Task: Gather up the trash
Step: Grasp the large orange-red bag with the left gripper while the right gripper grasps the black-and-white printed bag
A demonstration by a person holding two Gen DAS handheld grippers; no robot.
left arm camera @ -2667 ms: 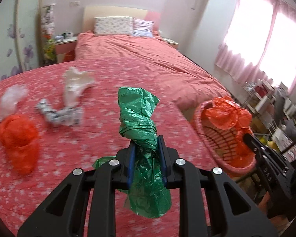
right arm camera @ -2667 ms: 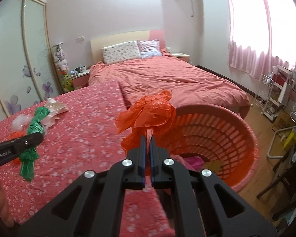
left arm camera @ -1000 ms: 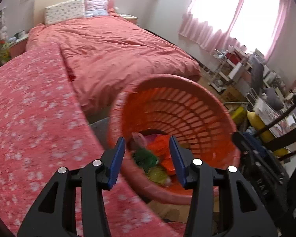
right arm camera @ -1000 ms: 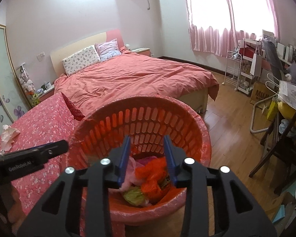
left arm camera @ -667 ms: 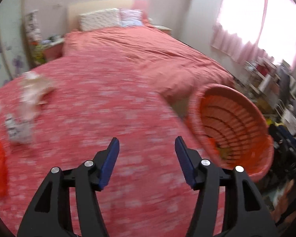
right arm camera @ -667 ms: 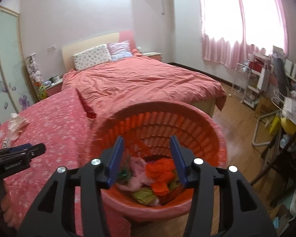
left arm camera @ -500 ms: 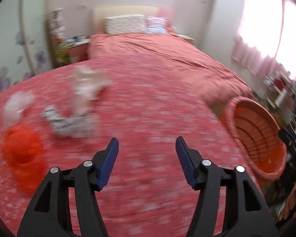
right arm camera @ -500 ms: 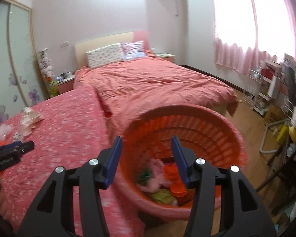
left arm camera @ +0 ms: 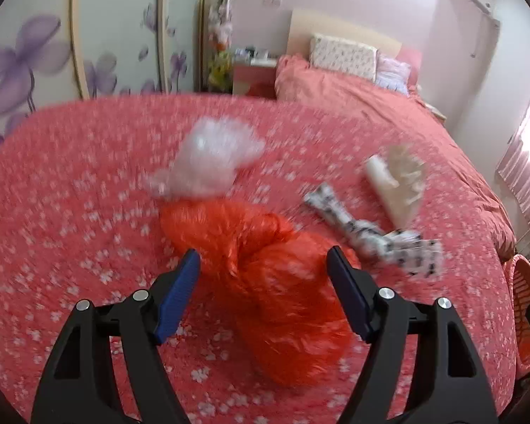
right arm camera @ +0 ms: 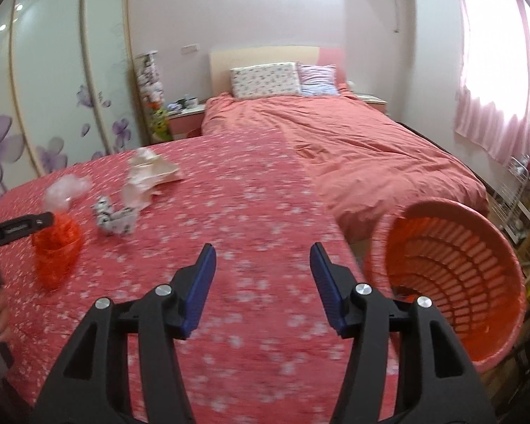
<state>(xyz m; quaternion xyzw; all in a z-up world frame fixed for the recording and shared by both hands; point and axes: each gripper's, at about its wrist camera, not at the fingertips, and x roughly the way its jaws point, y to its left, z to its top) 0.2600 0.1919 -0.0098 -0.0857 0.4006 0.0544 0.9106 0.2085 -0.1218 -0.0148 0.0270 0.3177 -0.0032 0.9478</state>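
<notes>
In the left wrist view, the left gripper (left arm camera: 263, 265) has just been opening and its jaws stand spread wide. A crumpled orange bag (left arm camera: 275, 279) lies between them on the flowered red cover (left arm camera: 70, 190), though neither blue pad presses on it. Just beyond sit a clear bag (left arm camera: 212, 162), a black-and-white wrapper (left arm camera: 371, 236) and a beige paper bag (left arm camera: 399, 183).

In the right wrist view, the right gripper (right arm camera: 263, 275) also stands spread, with nothing between its jaws but the cover below. The orange basket (right arm camera: 452, 275) stands at the right beside the bed. Far left, the orange bag sits under the left gripper's tip.
</notes>
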